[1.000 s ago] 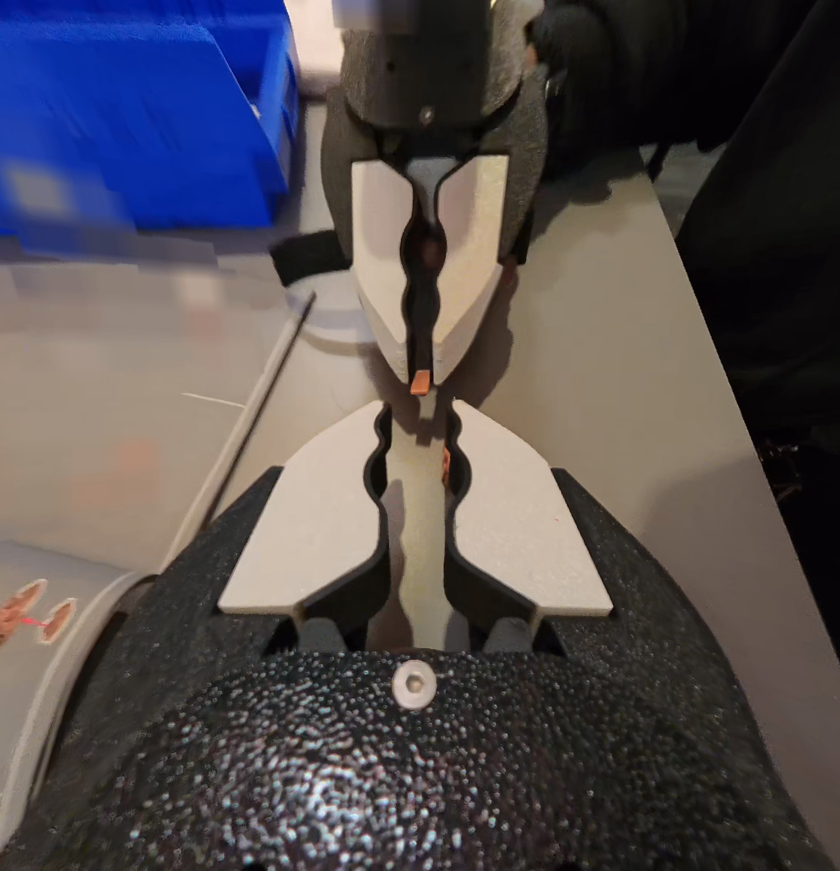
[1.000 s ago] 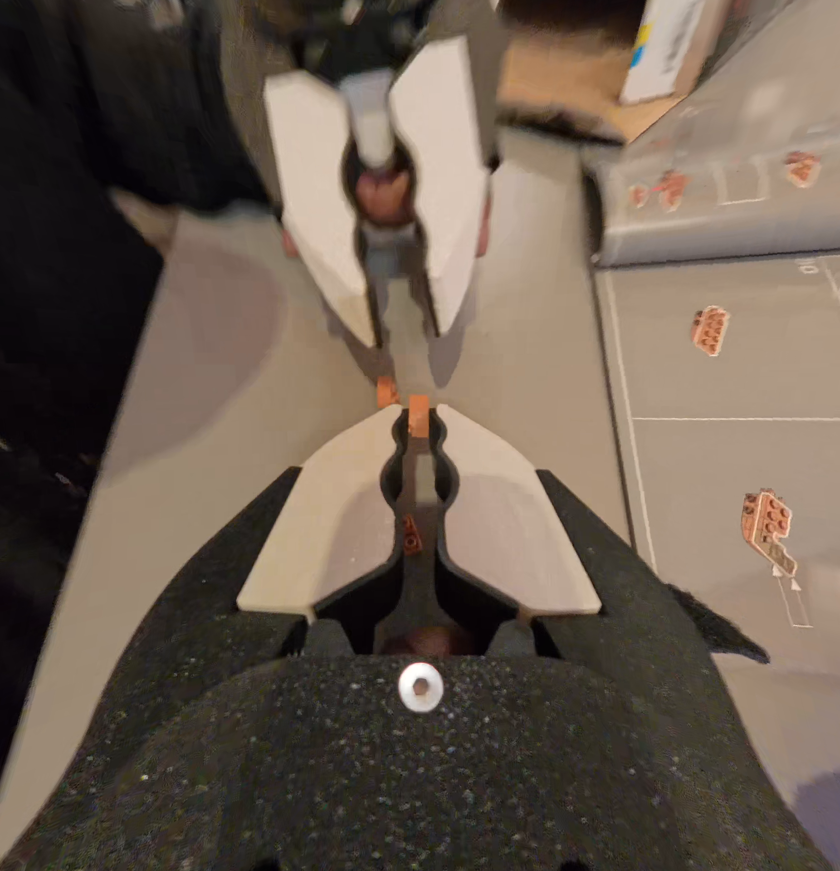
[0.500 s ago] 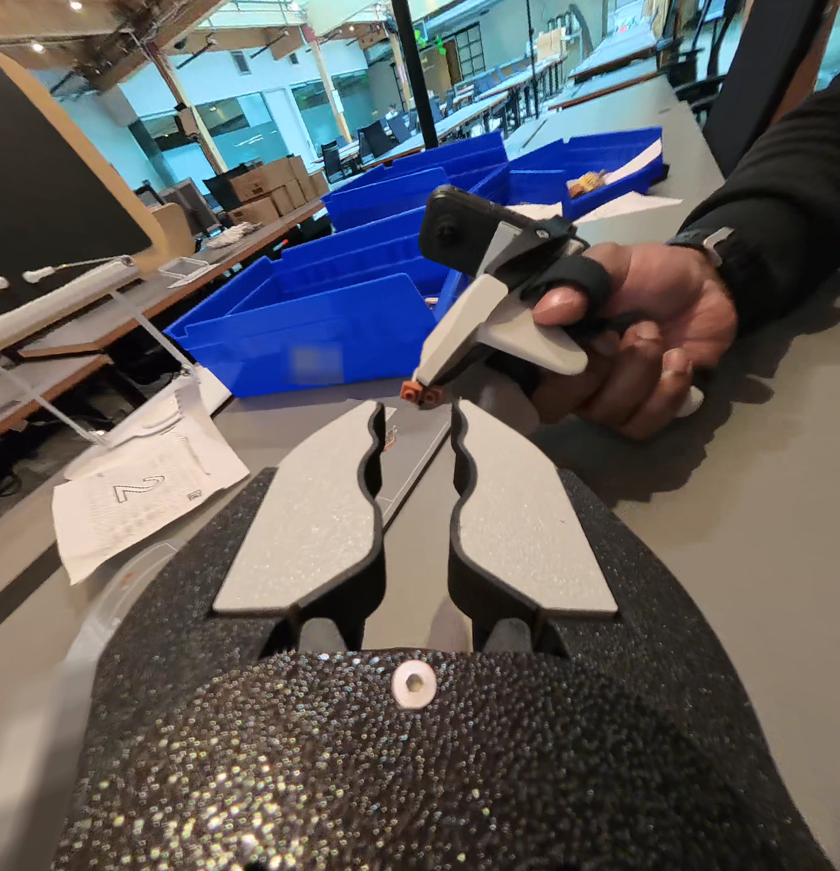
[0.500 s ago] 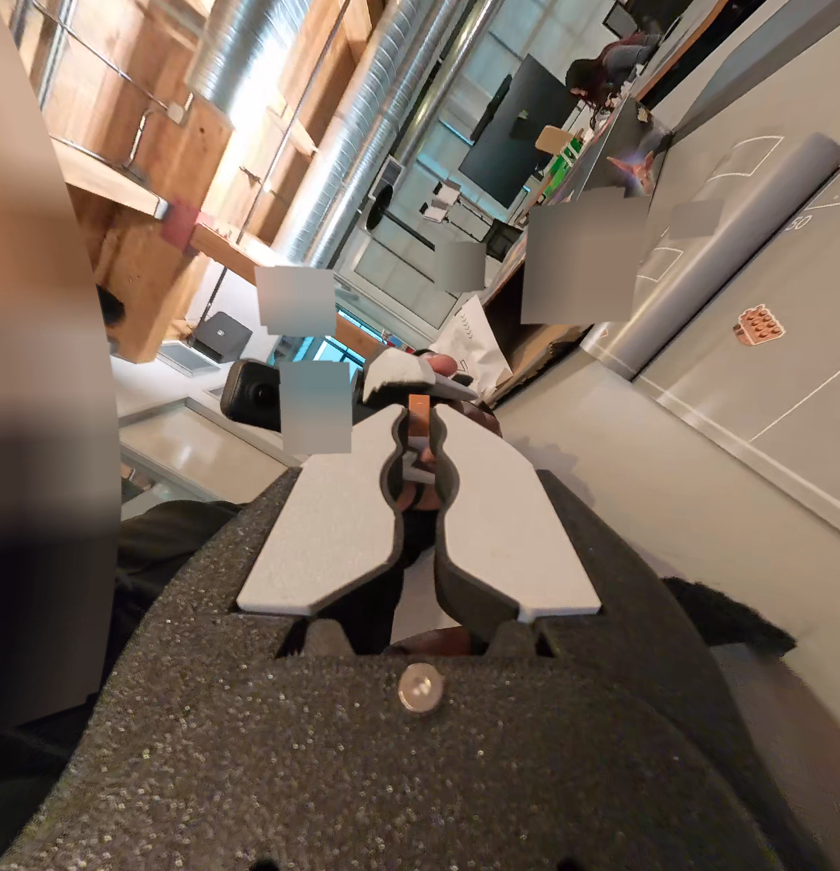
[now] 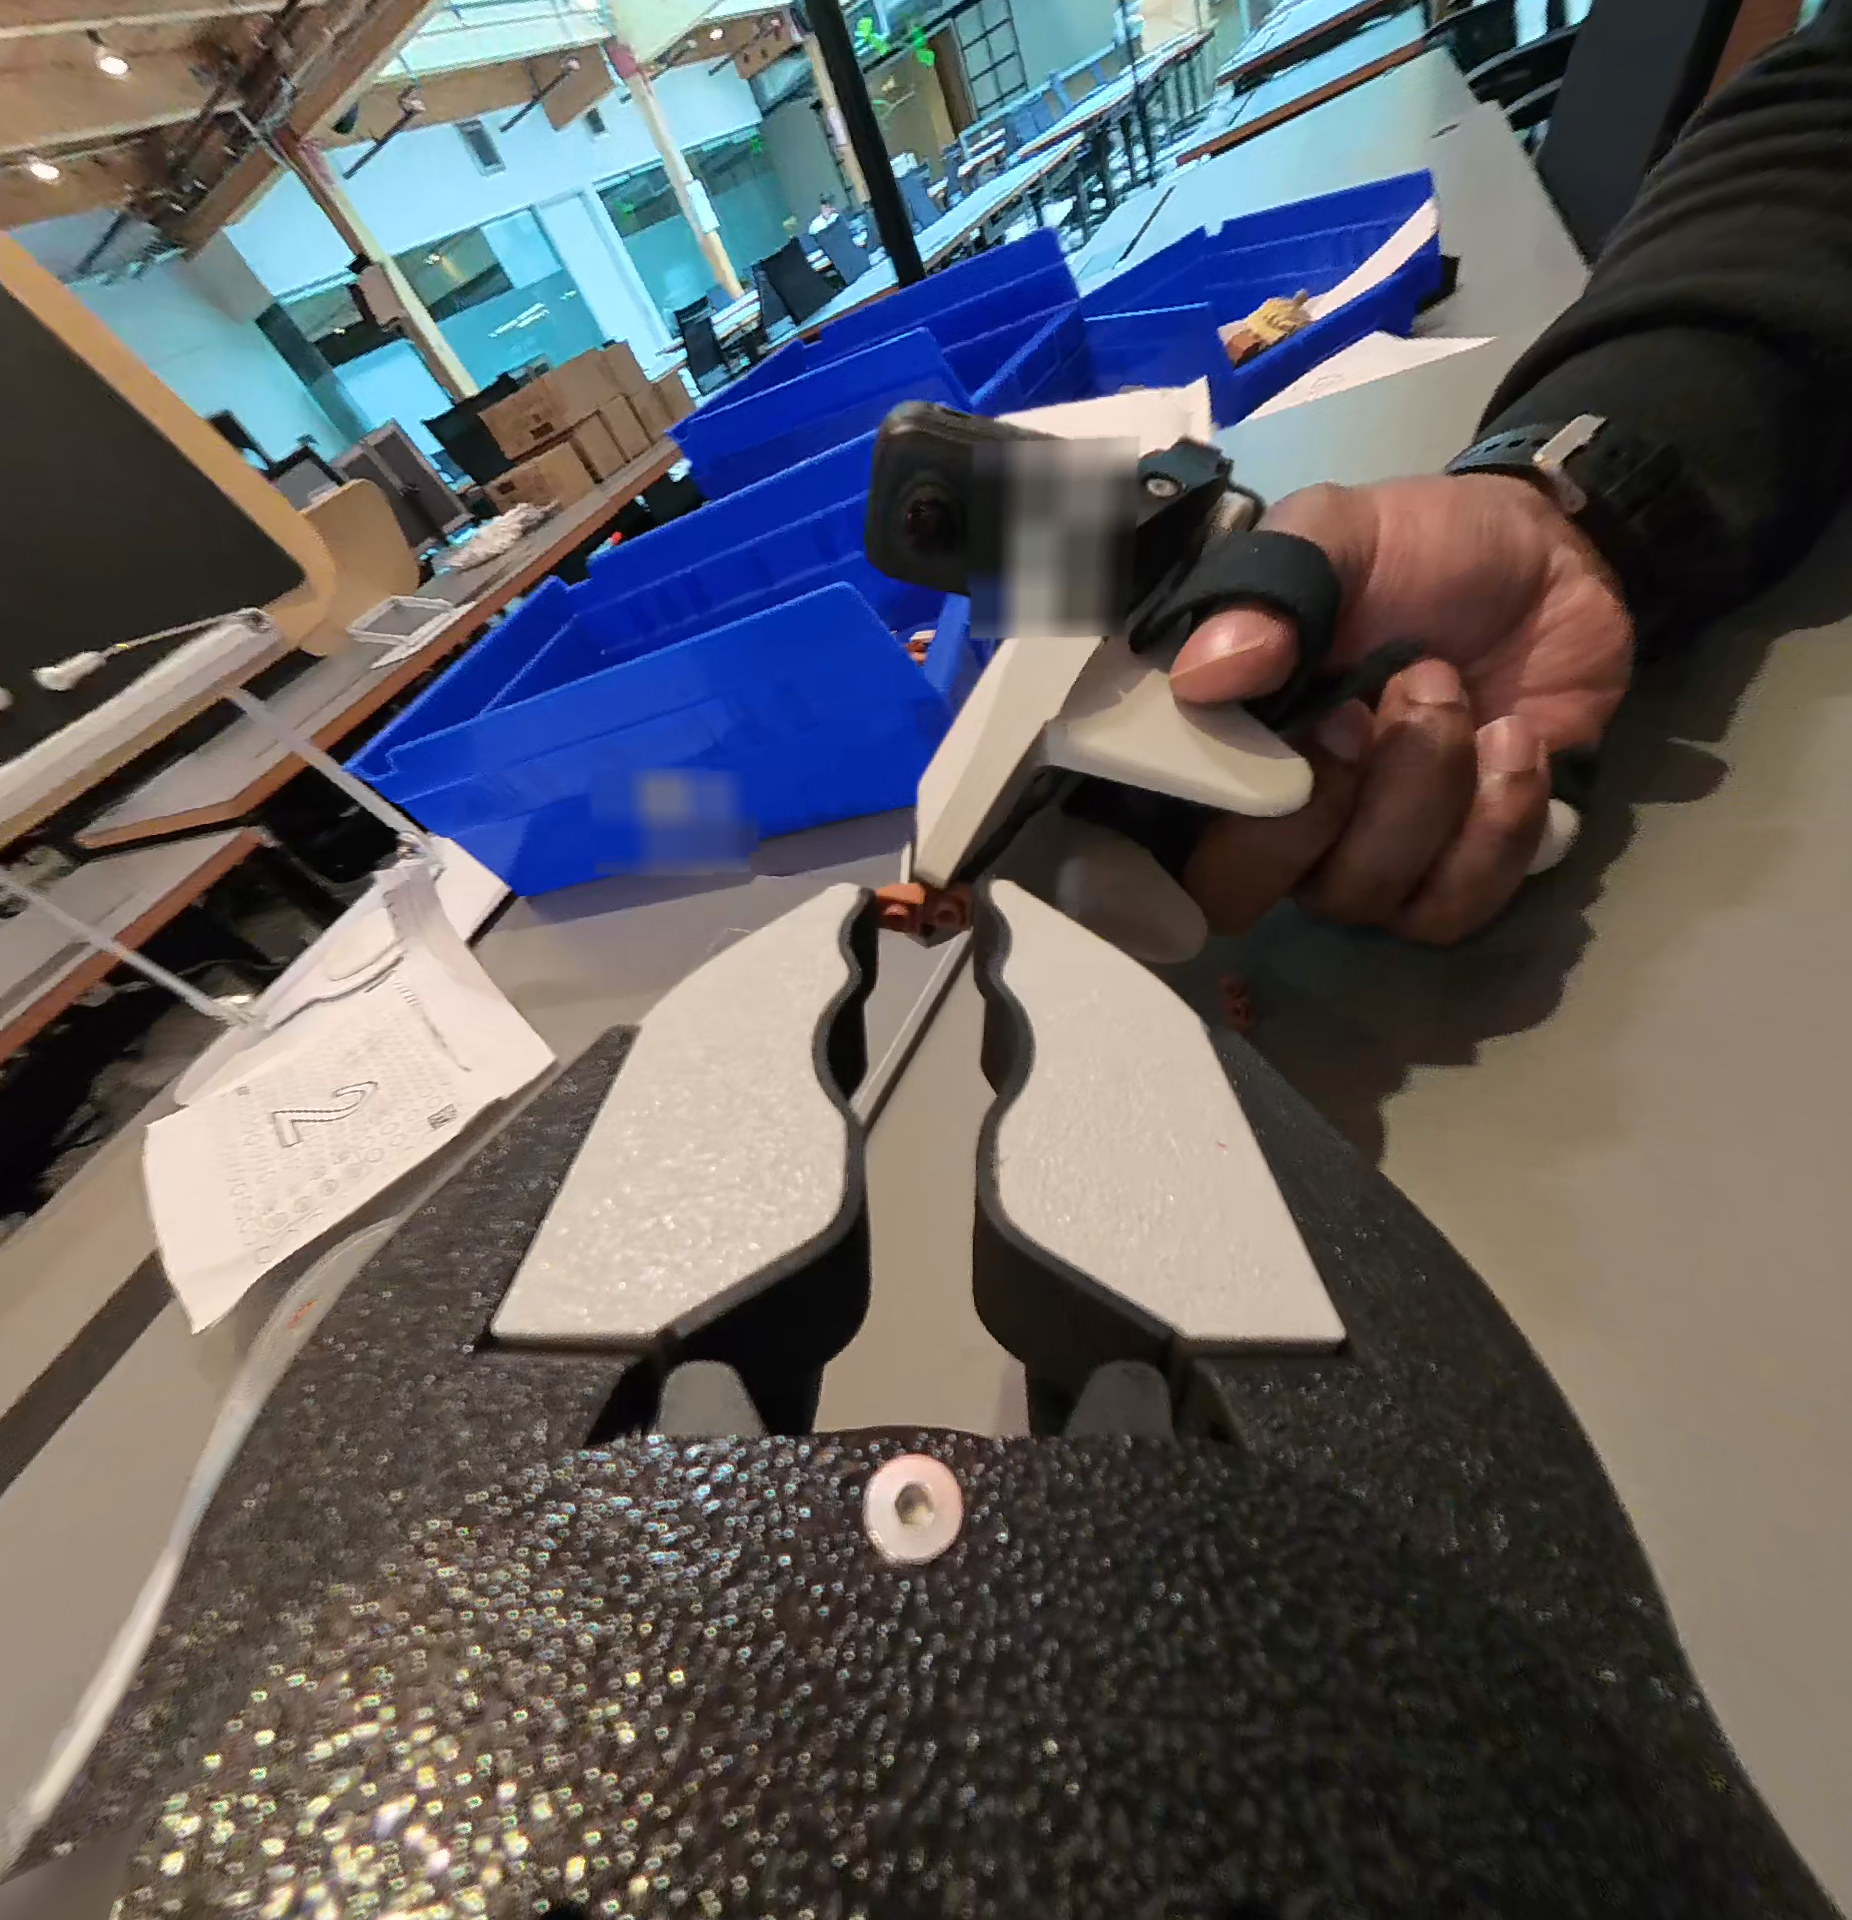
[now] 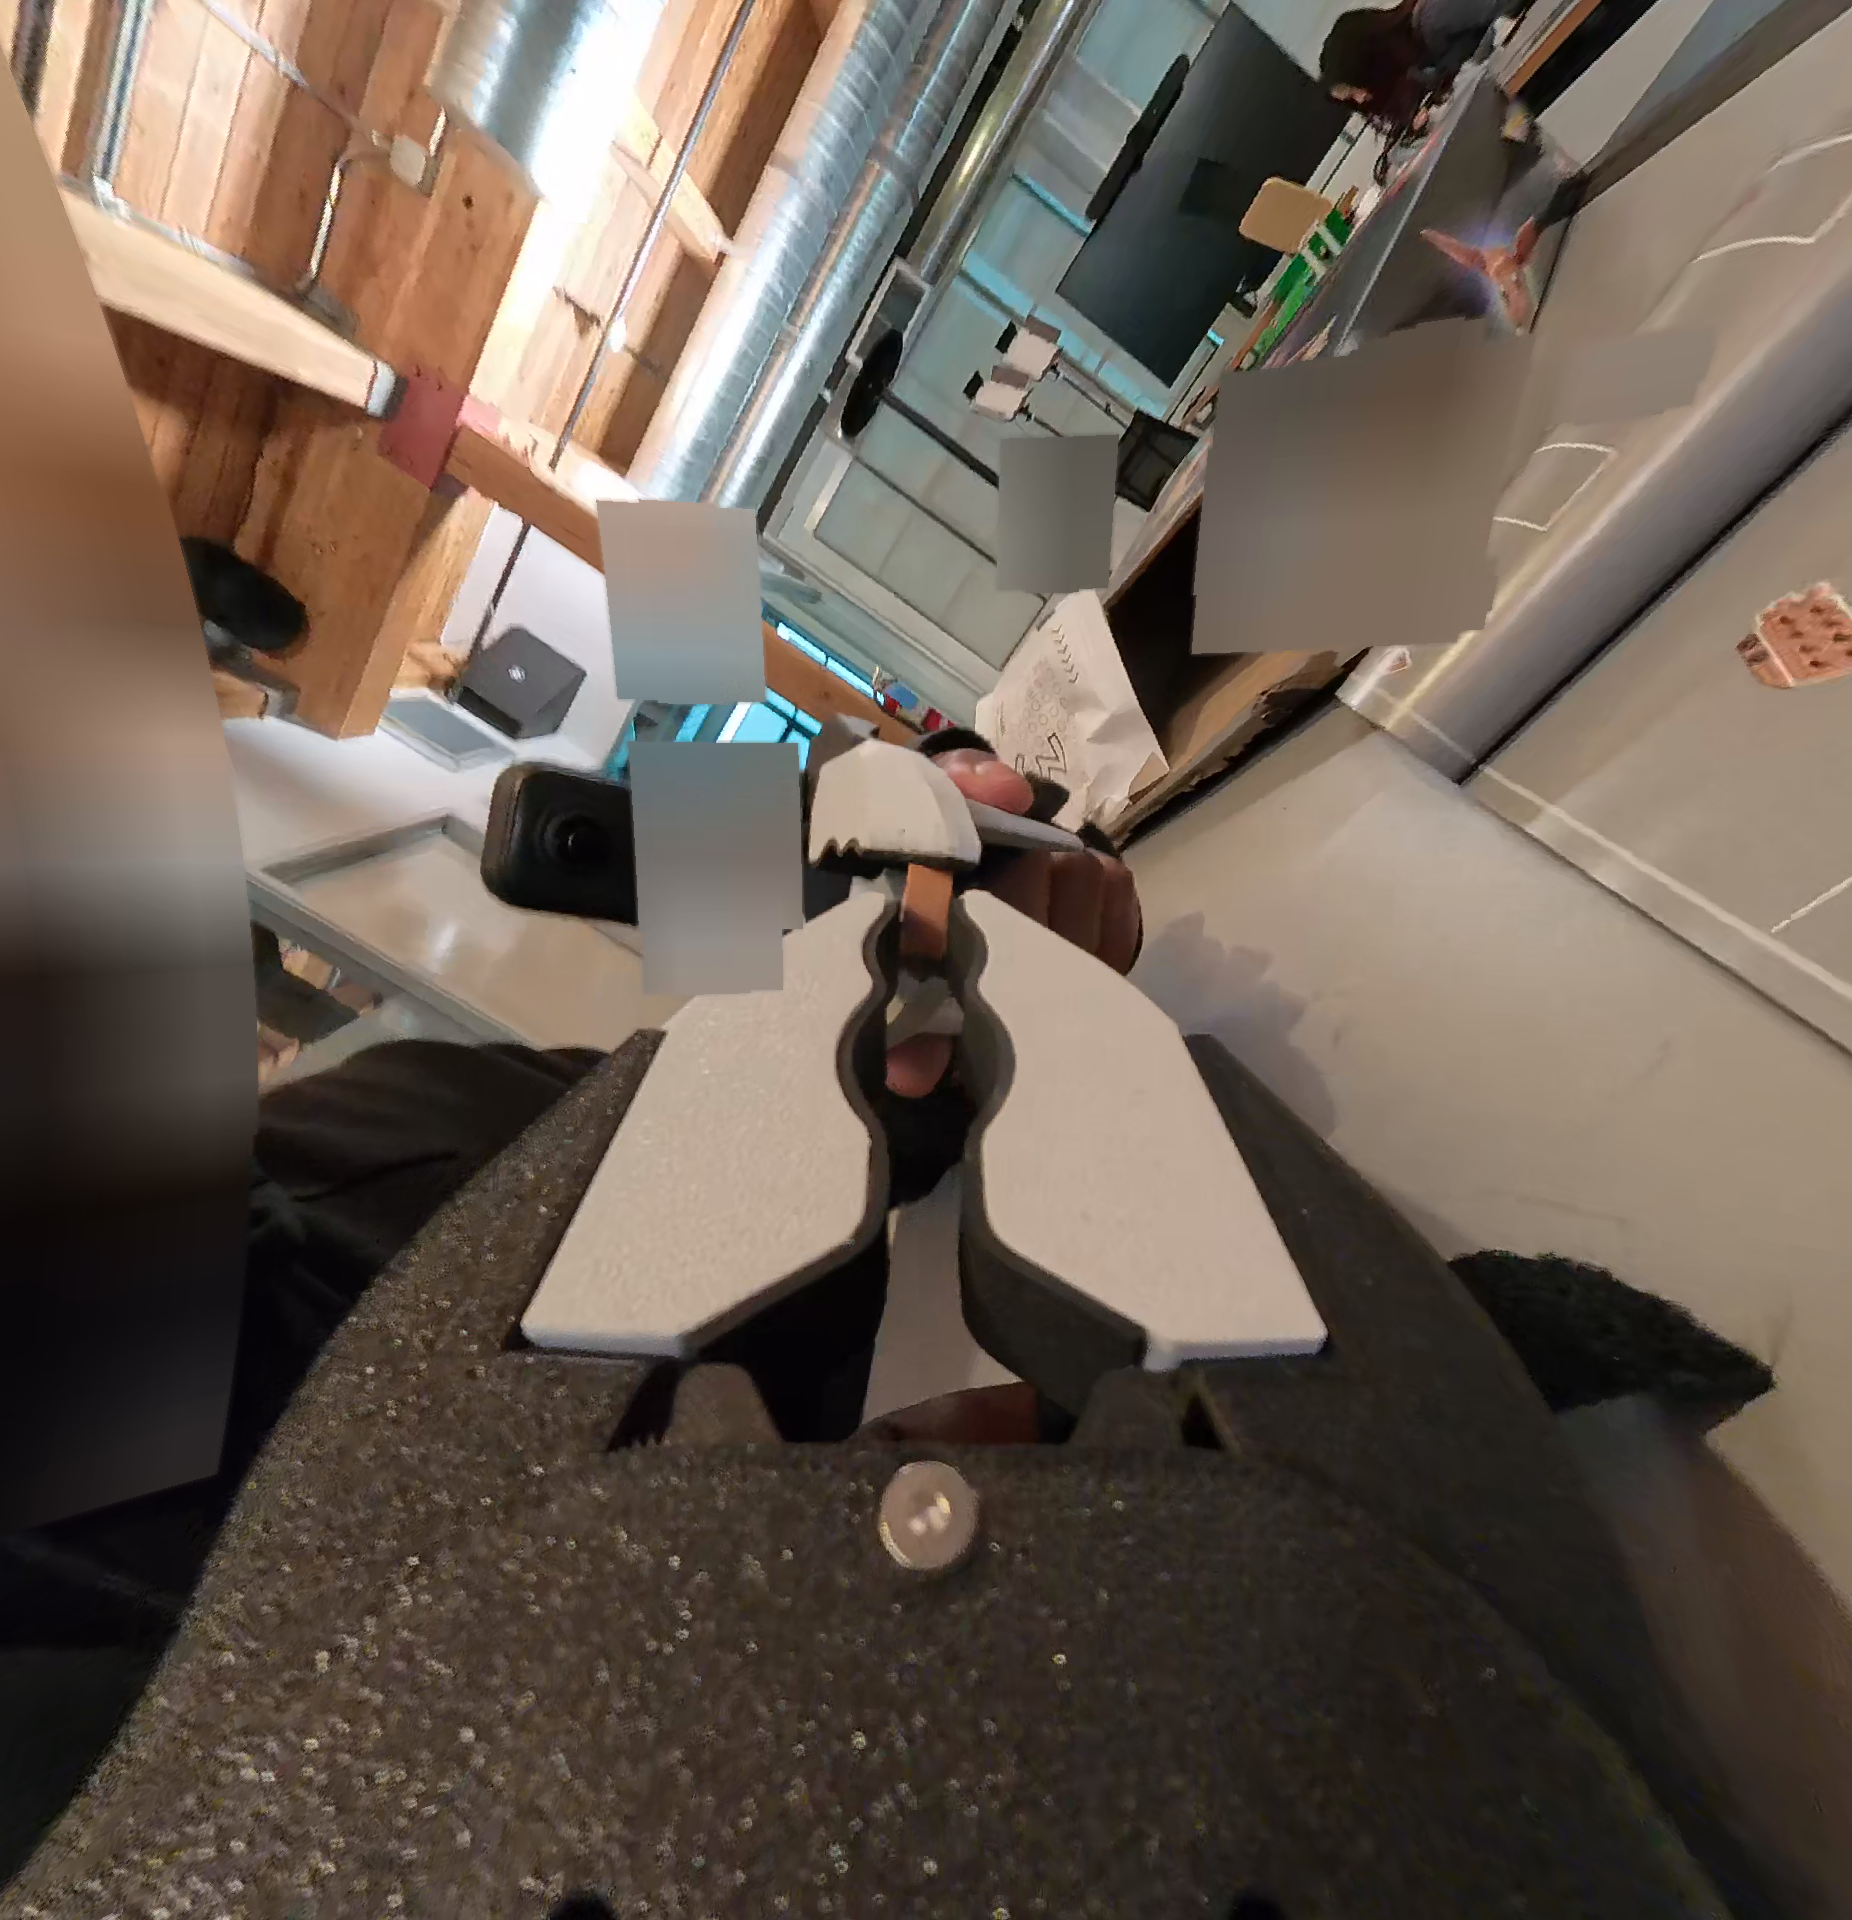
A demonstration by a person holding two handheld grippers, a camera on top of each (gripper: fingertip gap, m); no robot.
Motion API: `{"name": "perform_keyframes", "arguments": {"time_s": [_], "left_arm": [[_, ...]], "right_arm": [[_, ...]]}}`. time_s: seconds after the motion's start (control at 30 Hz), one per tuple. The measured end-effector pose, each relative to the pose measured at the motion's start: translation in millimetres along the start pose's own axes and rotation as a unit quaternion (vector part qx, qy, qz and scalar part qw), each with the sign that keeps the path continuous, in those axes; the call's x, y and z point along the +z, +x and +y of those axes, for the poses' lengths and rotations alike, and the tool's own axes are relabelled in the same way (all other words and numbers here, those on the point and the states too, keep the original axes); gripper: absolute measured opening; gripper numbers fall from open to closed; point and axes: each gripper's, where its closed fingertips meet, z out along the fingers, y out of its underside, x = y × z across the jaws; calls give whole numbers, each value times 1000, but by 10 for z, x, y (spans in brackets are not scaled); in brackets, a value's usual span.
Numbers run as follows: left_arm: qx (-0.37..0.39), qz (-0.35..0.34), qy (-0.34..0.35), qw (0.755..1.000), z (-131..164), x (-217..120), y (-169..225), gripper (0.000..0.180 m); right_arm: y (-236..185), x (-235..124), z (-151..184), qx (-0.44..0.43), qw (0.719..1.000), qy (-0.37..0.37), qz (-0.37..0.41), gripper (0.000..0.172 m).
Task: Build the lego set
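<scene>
In the left wrist view my left gripper (image 5: pixel 924 914) has its two pads against the sides of a small orange-brown brick piece (image 5: pixel 917 914), a lighter and a darker part joined. My right gripper (image 5: pixel 943 883), held by a hand (image 5: pixel 1421 707), comes in from the upper right and pinches the same piece from above. In the right wrist view my right gripper (image 6: pixel 927 920) is shut on the piece, which shows as a thin orange-brown strip (image 6: pixel 927 914). The left gripper's fingers (image 6: pixel 891 810) stand at its far end. Both grippers hold it above the grey table (image 5: pixel 1628 1143).
Several blue bins (image 5: pixel 693 727) stand behind the grippers. A printed white sheet (image 5: pixel 319 1132) lies at the left. A small loose brick (image 5: pixel 1236 997) lies on the table under the hand. A grey mat with a printed brick picture (image 6: pixel 1805 639) lies at the right. Only a small space, under 4 cm, lies between the two pairs of fingers.
Both grippers tilted up from looking down at the table to a level view. The right gripper kept its hold on the piece. The left jaws narrowed onto it.
</scene>
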Motion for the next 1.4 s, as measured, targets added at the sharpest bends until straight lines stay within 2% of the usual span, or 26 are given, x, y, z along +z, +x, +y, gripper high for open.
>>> {"name": "perform_keyframes", "arguments": {"time_s": [0.1, 0.17, 0.23, 0.3, 0.4, 0.63, 0.83, 1.07, 1.3, 1.4], "left_arm": [[-39, 41, 15, 998, -29, -47, 19, 16], [-81, 74, 27, 994, -46, -93, 12, 16], [-139, 140, 31, 980, -48, -139, 80, 16], [-196, 201, 34, 959, -47, -183, 152, 17], [-254, 269, 18, 929, 5, -212, 278, 17], [-252, 317, -32, 914, 103, -201, 500, 17], [-283, 334, -21, 899, 39, -228, 511, 17], [-340, 360, -6, 869, -28, -238, 532, 17], [-384, 376, 2, 843, -54, -234, 536, 16], [-395, 372, -1, 840, -38, -218, 517, 16]], "right_arm": [[-35, -31, 12, -71, 997, -37, 3, 10], [-37, -80, 11, -163, 984, -68, 17, 10], [3, -134, 40, -278, 953, -111, 38, 10], [57, -177, 82, -388, 908, -148, 55, 10], [58, -182, 139, -490, 854, -168, 52, 10], [-67, -98, 332, -581, 794, -179, 10, 10], [-81, -89, 434, -614, 768, -181, -5, 12], [-94, -59, 468, -683, 714, -156, 1, 14], [-109, -32, 479, -722, 678, -135, 14, 11], [-83, -34, 460, -740, 659, -131, 29, 10]]}}
